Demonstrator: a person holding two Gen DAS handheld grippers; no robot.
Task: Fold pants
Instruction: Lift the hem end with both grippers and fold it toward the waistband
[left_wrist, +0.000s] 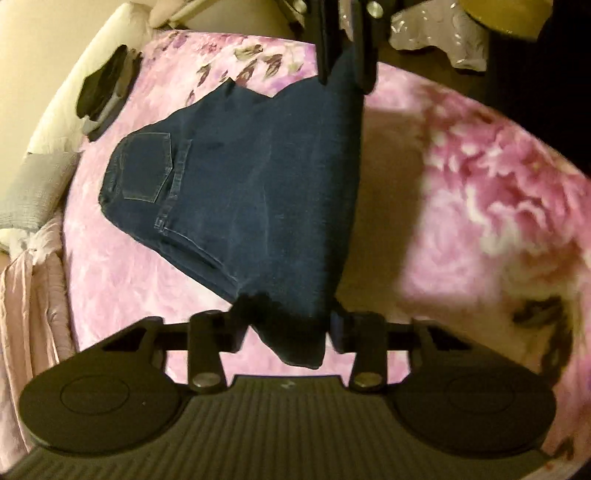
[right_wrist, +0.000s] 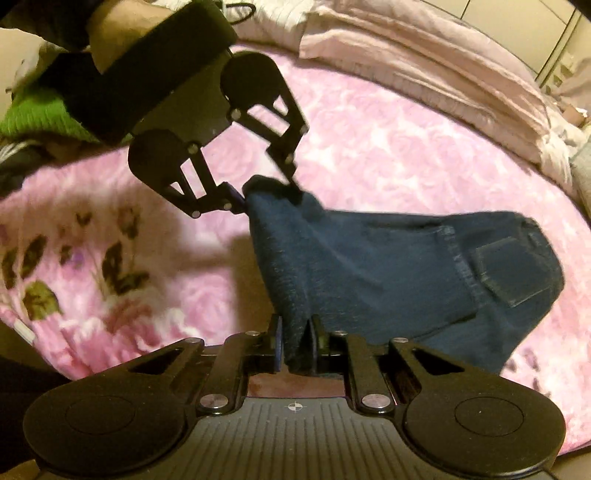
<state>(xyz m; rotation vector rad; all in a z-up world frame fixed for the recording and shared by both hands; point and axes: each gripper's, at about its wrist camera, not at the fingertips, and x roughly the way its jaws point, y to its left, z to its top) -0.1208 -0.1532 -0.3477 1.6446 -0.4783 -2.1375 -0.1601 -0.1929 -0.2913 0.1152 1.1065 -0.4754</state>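
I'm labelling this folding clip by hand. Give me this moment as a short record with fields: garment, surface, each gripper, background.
garment: dark blue jeans, one end lifted, back pocket end resting on the bed
surface: pink floral blanket
left gripper: jeans cloth between its fingers
right gripper: shut on the jeans' edge
background: folded pale bedding at the blanket's far side

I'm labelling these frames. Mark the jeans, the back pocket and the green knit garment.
jeans (left_wrist: 266, 206): left wrist view, middle of the denim panel.
back pocket (left_wrist: 146, 166): left wrist view, centre of the stitched patch.
green knit garment (right_wrist: 33, 118): right wrist view, its ribbed edge.
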